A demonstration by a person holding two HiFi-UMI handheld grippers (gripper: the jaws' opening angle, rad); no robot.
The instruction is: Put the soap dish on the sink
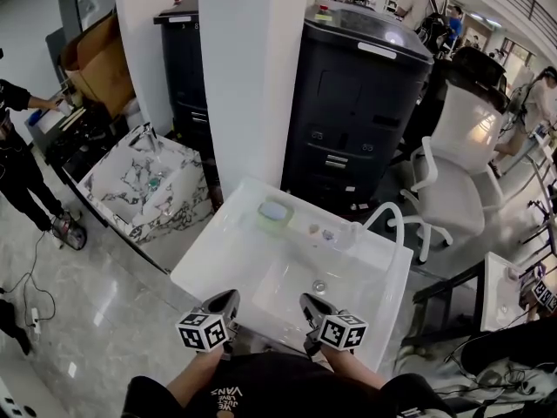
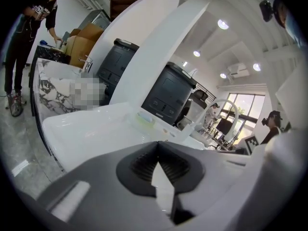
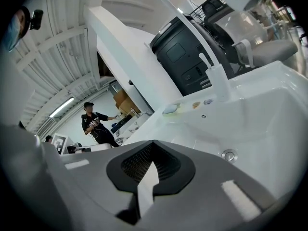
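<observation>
A pale green soap dish (image 1: 274, 213) with a light blue bar in it rests on the back ledge of the white sink (image 1: 198, 269), left of the tap (image 1: 352, 232). My left gripper (image 1: 230, 302) and right gripper (image 1: 309, 304) hover side by side over the sink's near rim, both shut and holding nothing. The left gripper view has the closed left gripper (image 2: 158, 149) pointing at the soap dish (image 2: 146, 118) across the basin. The right gripper view shows the shut right gripper (image 3: 153, 149), the soap dish (image 3: 172, 109), the tap (image 3: 215, 79) and the drain (image 3: 229, 155).
A white pillar (image 1: 252, 68) and a black cabinet (image 1: 357, 103) stand right behind the sink. A marble-patterned sink (image 1: 148, 185) sits to the left, a white chair (image 1: 461, 164) to the right. A person in black (image 1: 17, 146) stands at far left.
</observation>
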